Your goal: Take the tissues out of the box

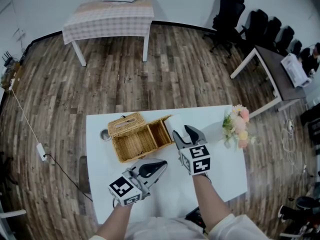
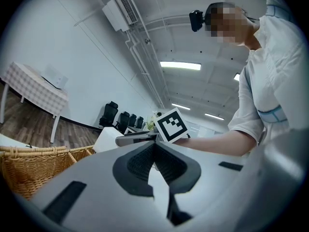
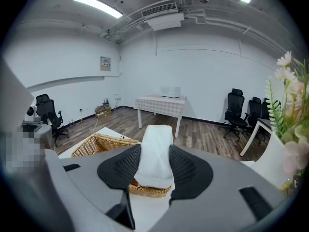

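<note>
Wicker tissue box (image 1: pixel 134 138) open, its pack held clear in one gripper.

Head view: at centre frame on the white table (image 1: pixel 225 169) the box lies with its lid thrown back. The right gripper (image 1: pixel 181 130) clamps the white tissue pack (image 1: pixel 175 120) just above the box's right end, probably high enough to clear the rim. The left gripper (image 1: pixel 162 165), at lower centre, rests near the box's front without touching it, and a flower bunch (image 1: pixel 237 126) stands at right. Left gripper view: the pads meet with nothing between them, idle beside the wicker at lower left. Right gripper view: both pads press the pack's sides at centre, and its lower end hangs over the wicker rim.
</note>
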Demonstrator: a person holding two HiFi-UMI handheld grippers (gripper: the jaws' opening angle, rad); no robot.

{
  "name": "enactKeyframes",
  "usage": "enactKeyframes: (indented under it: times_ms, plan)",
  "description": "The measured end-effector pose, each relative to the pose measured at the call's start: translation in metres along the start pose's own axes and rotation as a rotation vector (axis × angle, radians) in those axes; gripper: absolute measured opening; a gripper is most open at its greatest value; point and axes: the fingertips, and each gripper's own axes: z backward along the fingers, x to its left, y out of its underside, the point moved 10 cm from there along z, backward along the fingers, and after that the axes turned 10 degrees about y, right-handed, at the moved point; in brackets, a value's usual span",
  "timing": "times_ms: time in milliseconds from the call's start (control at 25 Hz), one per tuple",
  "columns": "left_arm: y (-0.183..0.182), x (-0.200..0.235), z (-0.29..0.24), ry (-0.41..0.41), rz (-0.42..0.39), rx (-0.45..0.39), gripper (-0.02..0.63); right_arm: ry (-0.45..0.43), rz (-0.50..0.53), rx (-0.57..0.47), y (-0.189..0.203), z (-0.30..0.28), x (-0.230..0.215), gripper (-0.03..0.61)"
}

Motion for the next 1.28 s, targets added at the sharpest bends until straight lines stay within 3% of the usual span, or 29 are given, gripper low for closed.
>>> enactKeyframes:
  times_ms: [680, 1280]
  plan:
    - [-0.004, -0.012, 0.002, 0.009, -0.018, 0.009, -0.002, -0.05, -0.088, -0.15, -0.025, 0.051, 0.006, 0.206]
    - [-0.01, -0.032, 0.002, 0.027, -0.046, 0.018, -0.002, -0.116, -0.173, -0.208, -0.024, 0.098, 0.013, 0.206]
